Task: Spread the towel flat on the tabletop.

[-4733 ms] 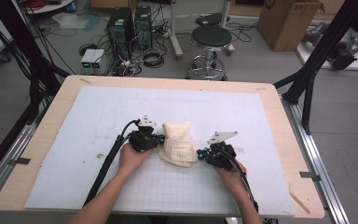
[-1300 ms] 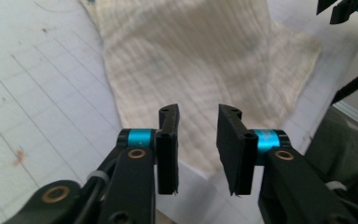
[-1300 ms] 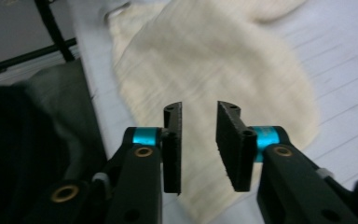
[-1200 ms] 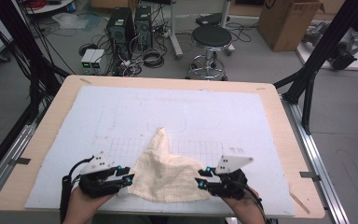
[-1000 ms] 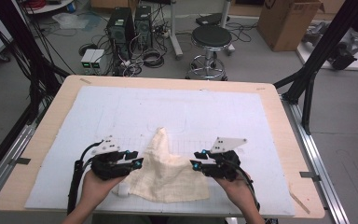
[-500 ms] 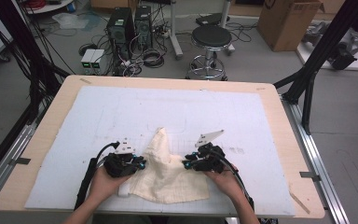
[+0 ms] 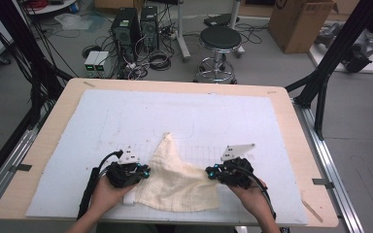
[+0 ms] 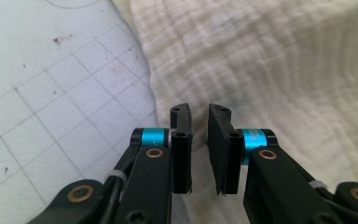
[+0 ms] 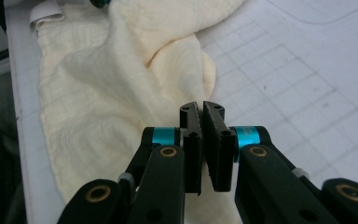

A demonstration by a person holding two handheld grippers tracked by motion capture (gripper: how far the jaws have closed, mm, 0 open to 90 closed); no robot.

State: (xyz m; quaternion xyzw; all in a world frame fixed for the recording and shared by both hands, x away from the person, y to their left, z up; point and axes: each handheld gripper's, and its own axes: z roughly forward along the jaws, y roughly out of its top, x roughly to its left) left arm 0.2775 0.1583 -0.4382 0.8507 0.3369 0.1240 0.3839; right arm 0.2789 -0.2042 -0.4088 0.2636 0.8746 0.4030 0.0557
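At the earliest picture, the cloth (image 7: 177,177) was a small folded bundle at the middle of the frame, with both grippers close beside it. Now it lies spread out in the lower middle of the frame, with one pointed corner toward the centre. A second ago the left gripper (image 7: 144,171) was further out to the lower left and the right gripper (image 7: 210,172) to the lower right, apart from the cloth. Both have come inward to the cloth's two side edges. Their jaws have just been closing: the left pair shows a narrow gap over the cloth edge, the right pair is nearly together on the cloth.
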